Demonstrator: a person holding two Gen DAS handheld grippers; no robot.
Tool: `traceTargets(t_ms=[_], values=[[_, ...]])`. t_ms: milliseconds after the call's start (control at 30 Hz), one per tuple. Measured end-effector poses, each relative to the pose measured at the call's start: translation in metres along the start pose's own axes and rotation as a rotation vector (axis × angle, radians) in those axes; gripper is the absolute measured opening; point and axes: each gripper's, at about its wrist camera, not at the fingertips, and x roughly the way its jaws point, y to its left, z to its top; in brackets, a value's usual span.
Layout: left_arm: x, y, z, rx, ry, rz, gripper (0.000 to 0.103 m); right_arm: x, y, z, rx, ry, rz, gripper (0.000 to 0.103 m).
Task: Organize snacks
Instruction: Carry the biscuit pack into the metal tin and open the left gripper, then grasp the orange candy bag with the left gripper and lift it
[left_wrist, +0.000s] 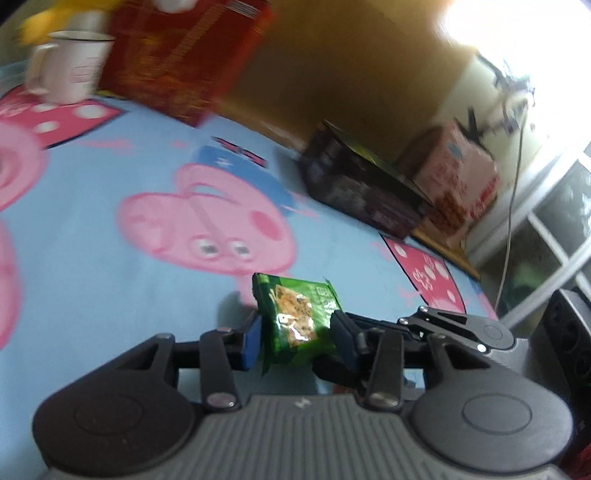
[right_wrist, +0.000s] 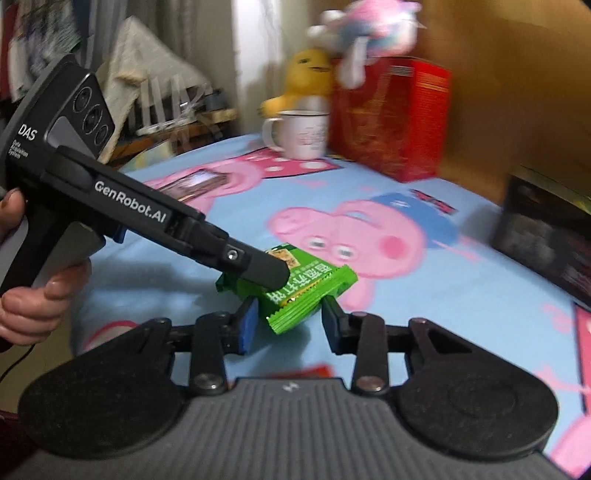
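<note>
A green snack packet (left_wrist: 295, 321) is pinched between the blue pads of my left gripper (left_wrist: 297, 338), held upright above the blue cartoon-pig tablecloth (left_wrist: 110, 280). In the right wrist view the same packet (right_wrist: 306, 291) hangs from the left gripper's fingers (right_wrist: 266, 269), which reach in from the left. My right gripper (right_wrist: 290, 325) is open, and the packet's lower end sits between its fingers without the pads touching it.
A white mug (right_wrist: 301, 134), a red box (right_wrist: 391, 118) with plush toys (right_wrist: 310, 77) on and beside it stand at the far edge. A dark box (left_wrist: 362, 184) and a pink carton (left_wrist: 454, 177) stand at the right. A small phone-like item (right_wrist: 195, 184) lies on the cloth.
</note>
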Motion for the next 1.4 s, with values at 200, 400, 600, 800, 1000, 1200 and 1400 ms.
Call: traceTargets(t_ms=[200, 400, 600, 800, 1000, 1200, 1400], values=[[0.067, -0.047, 0.025, 0.116, 0.099, -0.027, 0.039, -0.016, -0.054, -0.015, 0.120, -0.004, -0.104, 0.040], [0.103, -0.101, 0.062, 0.246, 0.092, -0.068, 0.040, -0.040, -0.100, -0.006, 0.183, -0.082, -0.186, 0.040], [0.120, -0.122, 0.129, 0.252, -0.057, -0.093, 0.049, -0.034, -0.138, 0.044, 0.088, -0.247, -0.299, 0.041], [0.156, -0.115, 0.167, 0.211, -0.131, 0.039, 0.062, 0.025, -0.153, 0.060, -0.070, -0.256, -0.473, 0.047], [0.125, -0.096, 0.133, 0.217, -0.133, -0.017, 0.062, 0.008, -0.129, 0.035, -0.045, -0.268, -0.379, 0.052], [0.086, -0.072, 0.078, 0.171, -0.054, -0.047, 0.062, -0.015, -0.119, 0.007, 0.138, -0.175, -0.247, 0.052], [0.047, -0.046, 0.018, 0.118, 0.007, -0.046, 0.062, -0.032, -0.094, -0.032, 0.298, -0.084, -0.121, 0.052]])
